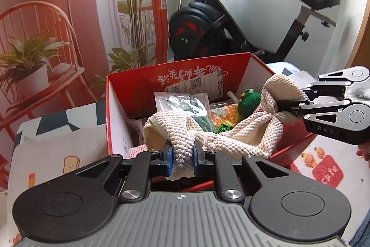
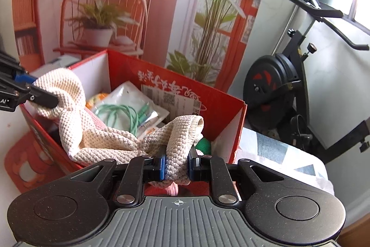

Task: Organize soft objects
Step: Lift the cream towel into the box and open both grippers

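Left gripper: jaws clamped on a bunched edge of the cream knitted cloth, blue pads pressing it from both sides.
Right gripper: jaws likewise closed on another bunched edge of the same cloth – seen from the left wrist view, it pinches the far right end.
Cloth position: slung between the two grippers, sagging in the middle, above the open red cardboard box and partly draped over its near rim.
Box contents: a clear packet of green cable, a green plush toy, and something orange and patterned, too buried to name.
Surroundings: the box appears to sit on a printed cover; an exercise bike stands behind.
Done so far: several items already lie in the box.
Left to do: the cloth is not yet folded or lowered inside – judging by its slack, it probably needs settling into the box before either grip lets go.
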A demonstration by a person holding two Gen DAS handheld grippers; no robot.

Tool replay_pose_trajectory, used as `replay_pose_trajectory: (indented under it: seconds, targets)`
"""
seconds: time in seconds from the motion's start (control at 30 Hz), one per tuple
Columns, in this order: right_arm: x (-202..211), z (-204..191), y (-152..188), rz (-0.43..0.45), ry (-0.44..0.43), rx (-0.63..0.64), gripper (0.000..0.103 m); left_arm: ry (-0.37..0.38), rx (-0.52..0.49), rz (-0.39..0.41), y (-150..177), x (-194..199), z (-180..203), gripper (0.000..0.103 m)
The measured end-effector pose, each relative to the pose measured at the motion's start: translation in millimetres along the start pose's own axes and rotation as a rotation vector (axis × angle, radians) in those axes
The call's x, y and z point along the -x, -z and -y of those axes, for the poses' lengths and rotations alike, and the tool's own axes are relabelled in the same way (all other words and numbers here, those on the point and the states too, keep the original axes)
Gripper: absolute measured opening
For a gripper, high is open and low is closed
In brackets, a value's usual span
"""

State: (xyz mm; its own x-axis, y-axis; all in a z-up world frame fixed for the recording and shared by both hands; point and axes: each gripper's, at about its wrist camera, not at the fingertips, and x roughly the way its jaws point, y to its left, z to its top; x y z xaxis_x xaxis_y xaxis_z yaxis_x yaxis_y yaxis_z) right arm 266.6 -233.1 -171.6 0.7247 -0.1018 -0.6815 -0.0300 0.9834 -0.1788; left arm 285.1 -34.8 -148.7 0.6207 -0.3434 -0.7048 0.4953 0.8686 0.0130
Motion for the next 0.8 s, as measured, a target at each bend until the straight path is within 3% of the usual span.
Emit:
replay_pose_trajectory:
  seconds: [0.27,0.4,0.63,0.8]
  targets:
    - [-18.4,-7.2,-2.5,-0.073,-0.024,0.054,0.016,-0.008,-0.069,-0.072,-3.5,-25.3,8.6,0.018]
    - [-26.3,-3.3,-0.4,-0.111,-0.05,0.017,0.016,0.005,-0.045,-0.12,-0.8,-36.3,1.0,0.018]
    - [-37.4,-3.5,4.7,-0.15,-0.059,-0.029,0.017,-0.005,-0.041,-0.132,-1.3,-41.7,1.4,0.018]
    - [-29.0,1.4,6.2,-0.12,-0.034,-0.047,0.025,-0.006,-0.021,-0.105,-2.2,-33.4,-4.0,0.031]
